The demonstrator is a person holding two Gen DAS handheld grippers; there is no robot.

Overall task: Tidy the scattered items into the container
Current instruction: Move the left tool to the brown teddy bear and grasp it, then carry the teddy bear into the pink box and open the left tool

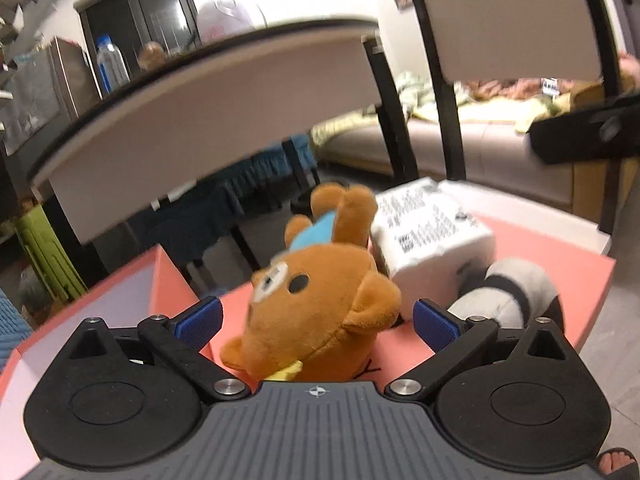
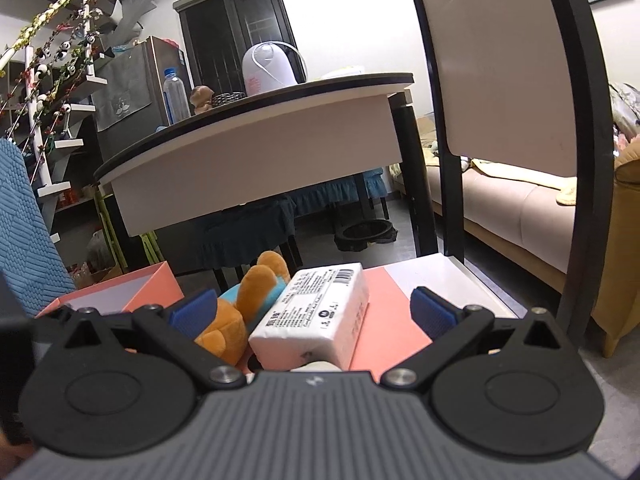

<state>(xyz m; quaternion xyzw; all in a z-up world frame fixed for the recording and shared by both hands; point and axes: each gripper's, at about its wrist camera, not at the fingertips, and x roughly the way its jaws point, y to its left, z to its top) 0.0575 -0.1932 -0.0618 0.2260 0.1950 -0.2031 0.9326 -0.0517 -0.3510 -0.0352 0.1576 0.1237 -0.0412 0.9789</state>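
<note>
Plush bear (image 1: pixel 316 304), tissue pack (image 1: pixel 432 232), grey plush (image 1: pixel 508 292) on pink box (image 1: pixel 560 280); both grippers' fingers wide apart, empty; remaining items unseen.

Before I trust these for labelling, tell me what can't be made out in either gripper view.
- Tissue pack print: too small, right view; motion-blurred, left view.
- Grey plush: mostly behind the left gripper.
- Brown teddy lower body: cut off by gripper body.
- Pink box interior: not visible.

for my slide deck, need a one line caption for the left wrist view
Open left gripper straddling a brown plush bear beside a white tissue pack.
</note>
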